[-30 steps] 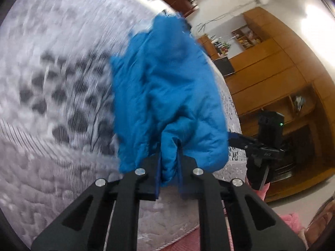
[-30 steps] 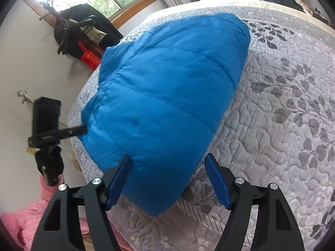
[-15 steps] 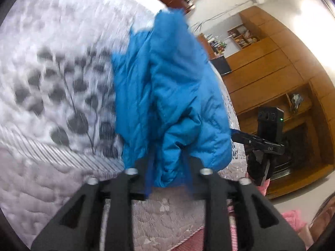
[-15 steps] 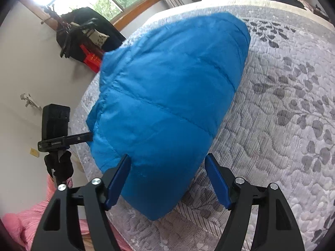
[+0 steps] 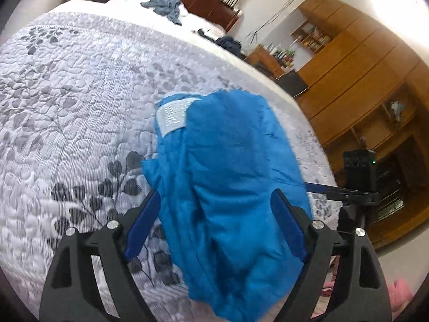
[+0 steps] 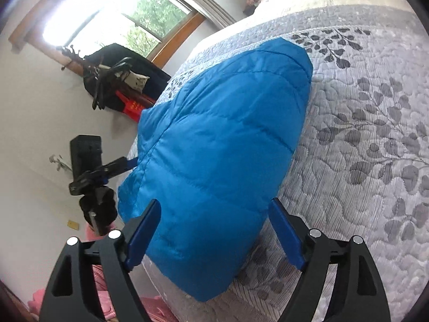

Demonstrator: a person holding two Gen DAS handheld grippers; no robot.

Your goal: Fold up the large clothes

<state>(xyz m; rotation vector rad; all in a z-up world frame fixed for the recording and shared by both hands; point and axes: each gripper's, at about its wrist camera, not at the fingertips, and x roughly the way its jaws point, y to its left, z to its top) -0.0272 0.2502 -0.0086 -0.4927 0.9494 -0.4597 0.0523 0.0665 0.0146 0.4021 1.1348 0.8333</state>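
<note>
Lying puffy on the leaf-quilted bedspread [image 6: 375,123], a blue down jacket [image 6: 219,145].

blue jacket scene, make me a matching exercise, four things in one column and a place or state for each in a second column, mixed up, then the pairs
Things:
1. blue jacket
2. left gripper
3. grey-blue clothes
4. white label

Places or states:
A. heaped at the far end of the bed, near the headboard
B. open, fingers either side of the fabric, not clamping it
C. on the jacket's inner lining
D. folded into a bundle on the grey leaf-patterned quilt

Pairs: 1-D, 2-B, 3-A, 4-C
</note>
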